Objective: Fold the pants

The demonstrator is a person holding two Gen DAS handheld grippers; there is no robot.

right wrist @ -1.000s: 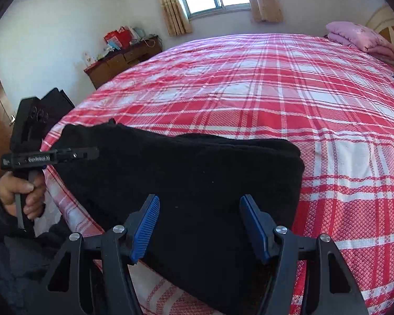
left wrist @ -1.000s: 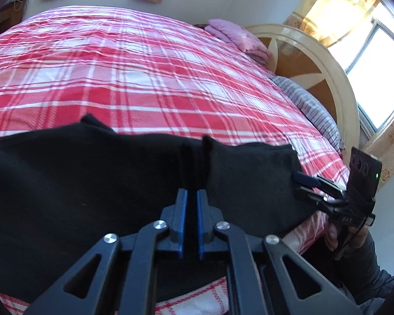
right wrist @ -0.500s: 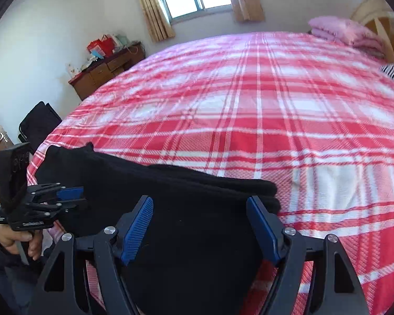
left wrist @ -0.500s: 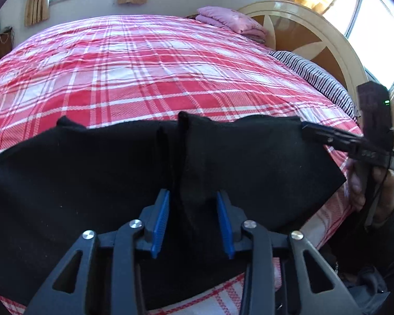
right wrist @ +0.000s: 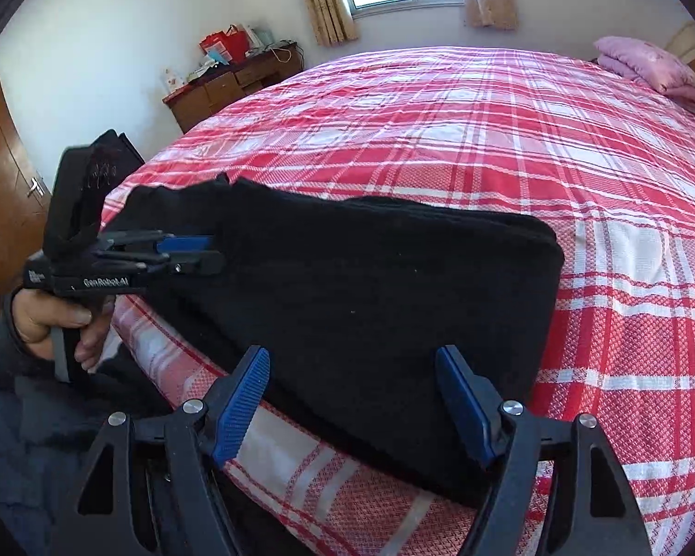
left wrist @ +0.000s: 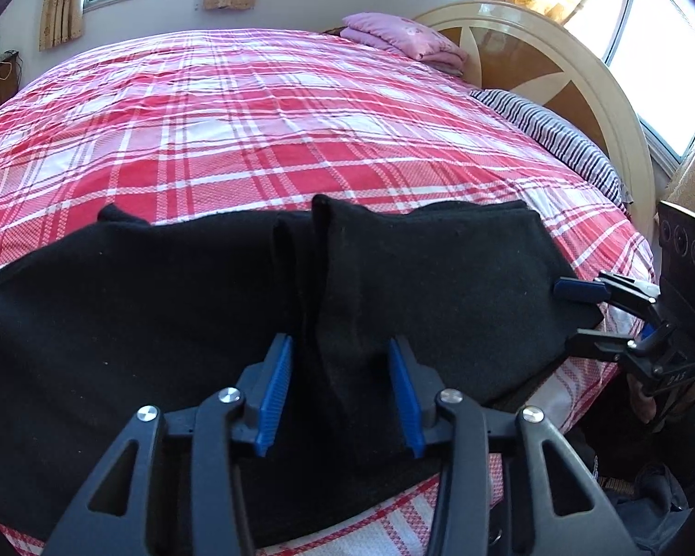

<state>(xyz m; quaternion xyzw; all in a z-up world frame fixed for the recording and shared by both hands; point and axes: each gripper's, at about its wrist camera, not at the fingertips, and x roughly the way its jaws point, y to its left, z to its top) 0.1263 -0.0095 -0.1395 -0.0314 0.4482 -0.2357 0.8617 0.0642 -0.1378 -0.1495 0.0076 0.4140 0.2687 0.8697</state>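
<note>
Black pants (left wrist: 171, 306) lie folded on the red plaid bed (left wrist: 264, 129), along its near edge, far from the pink pillow (left wrist: 403, 41). Left gripper (left wrist: 340, 389) jaws are opening, a raised fold of the pants between the pads, not pinched. Right gripper (right wrist: 352, 405) is spread wide over the pants' near corner at the bed edge, gripping nothing.
</note>
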